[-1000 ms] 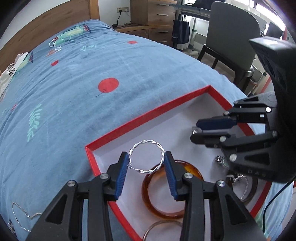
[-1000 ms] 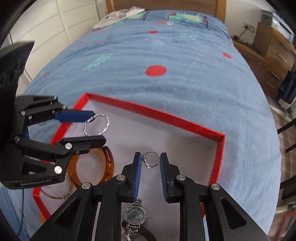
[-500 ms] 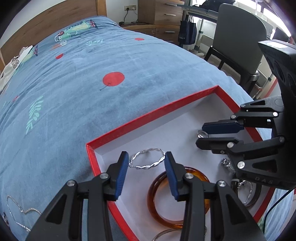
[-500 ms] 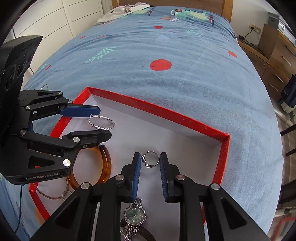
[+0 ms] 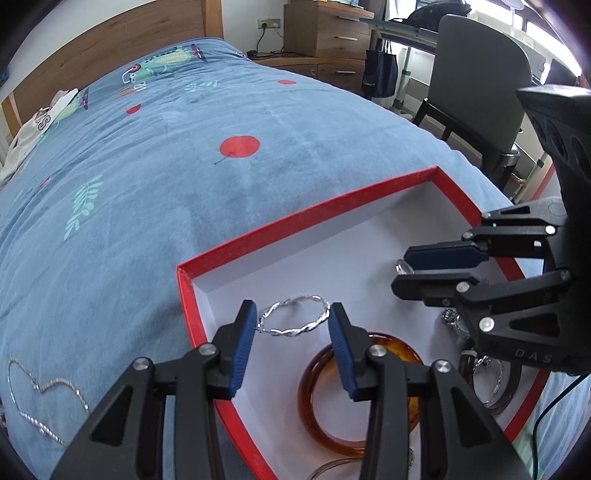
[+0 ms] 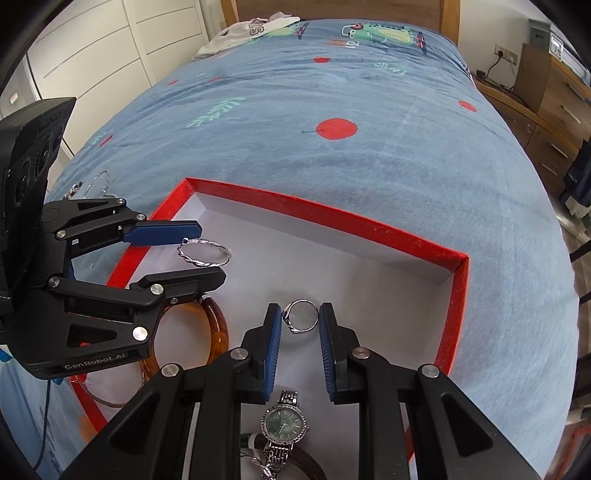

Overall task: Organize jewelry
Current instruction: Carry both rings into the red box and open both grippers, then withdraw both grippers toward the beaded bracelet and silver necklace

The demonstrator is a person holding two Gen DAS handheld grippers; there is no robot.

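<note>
We hold two grippers over a red-rimmed box (image 5: 295,225) with a white floor that sits on a blue patterned bed (image 5: 147,166).

Our left gripper (image 5: 291,319) has its blue fingers (image 5: 240,347) closed on a twisted silver bangle (image 5: 295,321), one pad on each side of it. The bangle lies nearly flat between them, near the box's left corner. In the right wrist view the same bangle (image 6: 204,252) sits between the left gripper's (image 6: 199,253) two fingers, above the white floor; we cannot tell whether it touches the floor.

Our right gripper (image 6: 300,317) has its fingers (image 6: 271,350) set narrow, pinching a small silver ring (image 6: 301,316) between the pads, over the middle of the box (image 6: 332,218). From the left wrist view only a sliver of that ring (image 5: 402,266) shows between the right gripper's (image 5: 406,267) fingers.

Inside the box an amber bangle (image 5: 321,417) lies flat, just behind the left gripper's fingertips. A thin metal hoop (image 5: 332,469) lies at the near edge of the box, partly hidden. A silver watch with a green dial (image 6: 283,430) lies under the right gripper, resting on a dark bangle (image 6: 306,461).

Outside the box, a silver chain necklace (image 5: 40,398) lies on the bed to the left. A pale garment (image 6: 251,29) rests near the wooden headboard (image 5: 110,48).
</note>
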